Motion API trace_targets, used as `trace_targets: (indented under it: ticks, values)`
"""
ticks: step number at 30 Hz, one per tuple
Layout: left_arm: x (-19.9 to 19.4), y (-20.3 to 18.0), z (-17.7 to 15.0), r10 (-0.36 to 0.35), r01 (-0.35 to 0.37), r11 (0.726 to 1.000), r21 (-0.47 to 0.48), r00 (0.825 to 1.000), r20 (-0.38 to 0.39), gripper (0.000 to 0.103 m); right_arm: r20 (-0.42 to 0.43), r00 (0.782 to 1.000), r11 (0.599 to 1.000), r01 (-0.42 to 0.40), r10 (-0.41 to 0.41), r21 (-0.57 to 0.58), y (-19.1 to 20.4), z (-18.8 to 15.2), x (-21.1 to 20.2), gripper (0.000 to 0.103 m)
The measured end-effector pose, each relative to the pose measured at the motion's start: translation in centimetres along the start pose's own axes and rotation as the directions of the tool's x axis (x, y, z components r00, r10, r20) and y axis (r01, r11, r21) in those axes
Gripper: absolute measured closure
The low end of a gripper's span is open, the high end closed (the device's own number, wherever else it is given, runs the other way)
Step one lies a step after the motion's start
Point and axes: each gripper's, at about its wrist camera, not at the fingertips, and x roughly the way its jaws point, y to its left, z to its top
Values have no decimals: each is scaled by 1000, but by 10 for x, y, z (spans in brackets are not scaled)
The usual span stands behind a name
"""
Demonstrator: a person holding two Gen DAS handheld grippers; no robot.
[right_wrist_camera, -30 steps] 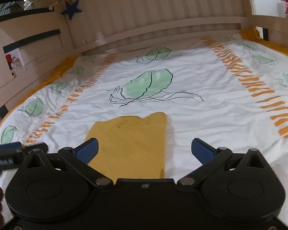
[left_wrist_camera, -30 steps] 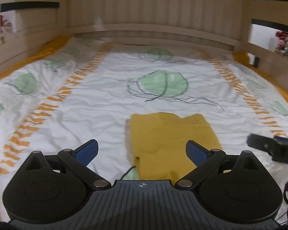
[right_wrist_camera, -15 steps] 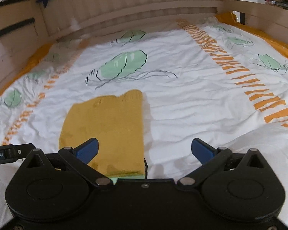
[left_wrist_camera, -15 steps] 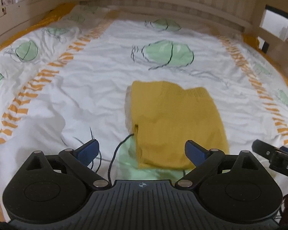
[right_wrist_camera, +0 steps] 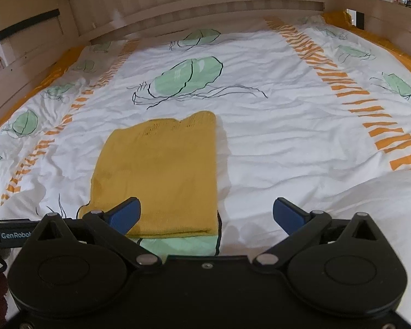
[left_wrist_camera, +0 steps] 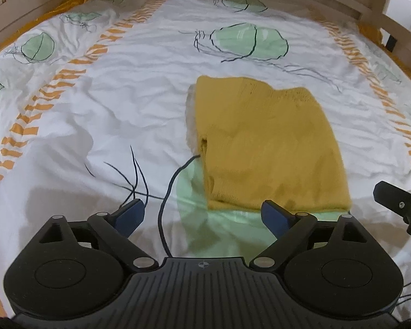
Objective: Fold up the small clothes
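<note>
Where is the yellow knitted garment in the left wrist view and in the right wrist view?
Left wrist view: yellow knitted garment lies right of centre, its near edge just beyond the right blue pad.
Right wrist view: yellow knitted garment lies left of centre, behind the left blue pad.
Shared landmark: the big green leaf print on the sheet beyond it.

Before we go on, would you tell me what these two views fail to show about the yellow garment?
- Left wrist view: the yellow garment's near right corner is hidden behind the left tool's finger.
- Right wrist view: its near left corner is covered by the right tool.
- Both views: what kind of garment it is and the layers underneath cannot be told.
</note>
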Motion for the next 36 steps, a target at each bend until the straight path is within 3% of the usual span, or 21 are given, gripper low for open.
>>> trace_targets:
  ticks: [9,36]
  values:
    - [6,3,-5,7,-7,1000,-11,999,-37,12,-30,1000,1000,1,-2,-29,7,-4,7,0]
    - [5,3,-3,30,-30,1000,9,999,-30,12,-80,996,999,38,-41,-33,6,-7,17,0]
